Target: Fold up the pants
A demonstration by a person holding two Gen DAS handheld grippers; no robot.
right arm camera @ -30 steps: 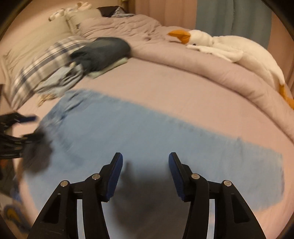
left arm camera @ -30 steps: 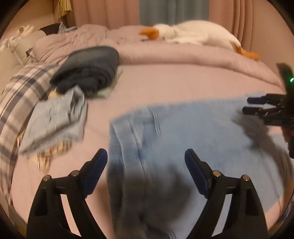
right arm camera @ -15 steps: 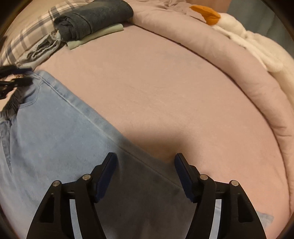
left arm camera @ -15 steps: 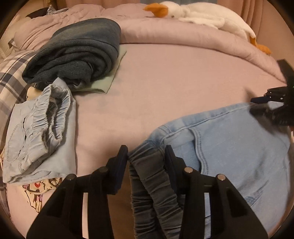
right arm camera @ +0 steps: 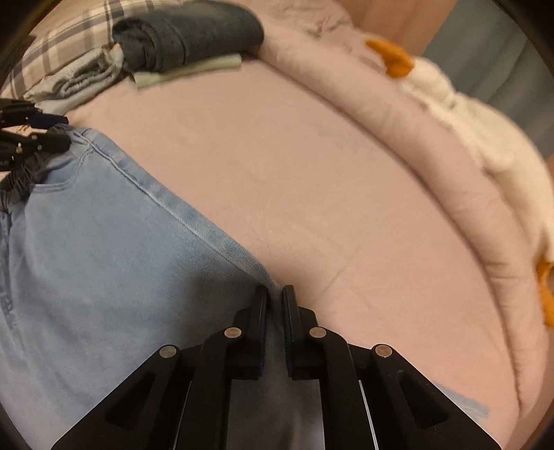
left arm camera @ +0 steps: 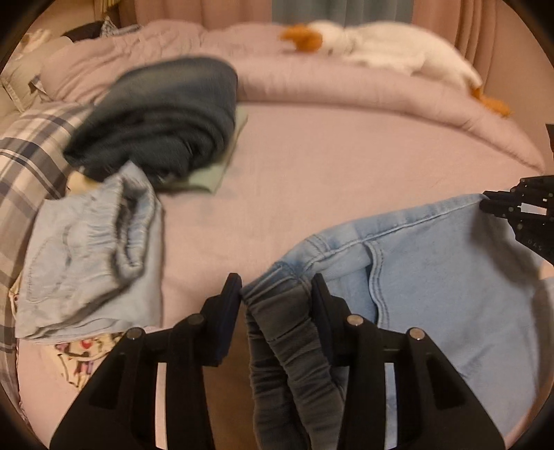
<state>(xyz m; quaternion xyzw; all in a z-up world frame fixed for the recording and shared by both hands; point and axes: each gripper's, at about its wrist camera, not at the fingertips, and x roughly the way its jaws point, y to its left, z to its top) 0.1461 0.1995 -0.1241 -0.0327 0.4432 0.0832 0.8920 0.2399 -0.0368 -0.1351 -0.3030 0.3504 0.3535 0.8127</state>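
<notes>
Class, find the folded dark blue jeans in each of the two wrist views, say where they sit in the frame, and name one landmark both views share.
Left wrist view: the folded dark blue jeans sit upper left, blurred, on a pale green folded cloth.
Right wrist view: the same jeans sit at the top, left of centre, on that green cloth.
Shared landmark: the white plush goose lying on the pink duvet.

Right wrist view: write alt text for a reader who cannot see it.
The right gripper pinches the far side seam of light blue denim pants spread on a pink bed sheet. At far left the left gripper grips their gathered waistband; folded clothes and a white plush goose lie beyond.
</notes>
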